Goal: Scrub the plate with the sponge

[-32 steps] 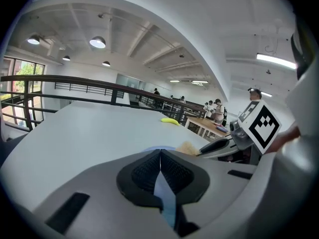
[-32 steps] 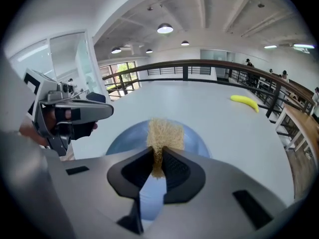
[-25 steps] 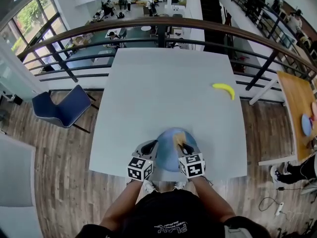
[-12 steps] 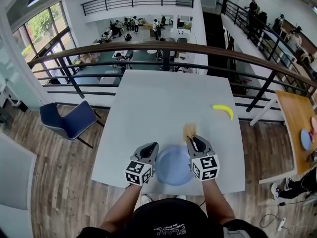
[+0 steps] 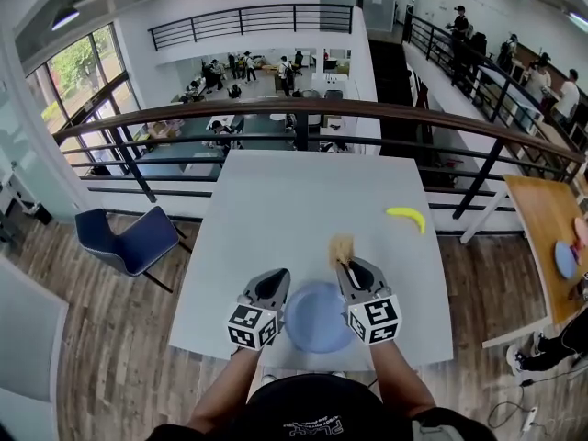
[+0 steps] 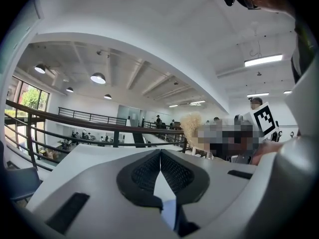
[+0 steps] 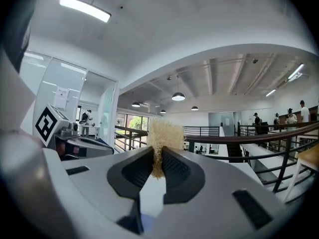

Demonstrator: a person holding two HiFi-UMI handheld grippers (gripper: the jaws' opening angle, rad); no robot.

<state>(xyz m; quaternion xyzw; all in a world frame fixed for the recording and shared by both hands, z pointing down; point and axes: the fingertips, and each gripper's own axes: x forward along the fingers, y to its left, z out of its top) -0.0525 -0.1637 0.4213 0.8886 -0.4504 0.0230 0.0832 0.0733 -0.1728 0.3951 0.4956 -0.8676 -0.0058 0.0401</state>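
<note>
The right tongs (image 7: 157,153), pinching the straw-coloured fibrous sponge (image 5: 341,248), have lifted it off the round pale-blue plate (image 5: 315,320) and past its far rim, so I judge the scrubbing is paused or finished. The left tongs (image 6: 160,153) are pressed together with nothing between them, at the plate's left rim on the white bench (image 5: 276,205).

Two claws are in view, the left claw (image 5: 275,281) and the right claw (image 5: 346,265). The white surface (image 5: 294,191) carries one blue plate (image 5: 317,320) at 6 o'clock, one tan sponge (image 5: 342,247) near its middle and one yellow banana (image 5: 406,217) at 2 o'clock. One blue chair (image 5: 129,237) stands at 9 o'clock. One wooden surface (image 5: 542,205) at 3 o'clock bears one blue disc (image 5: 564,258).
</note>
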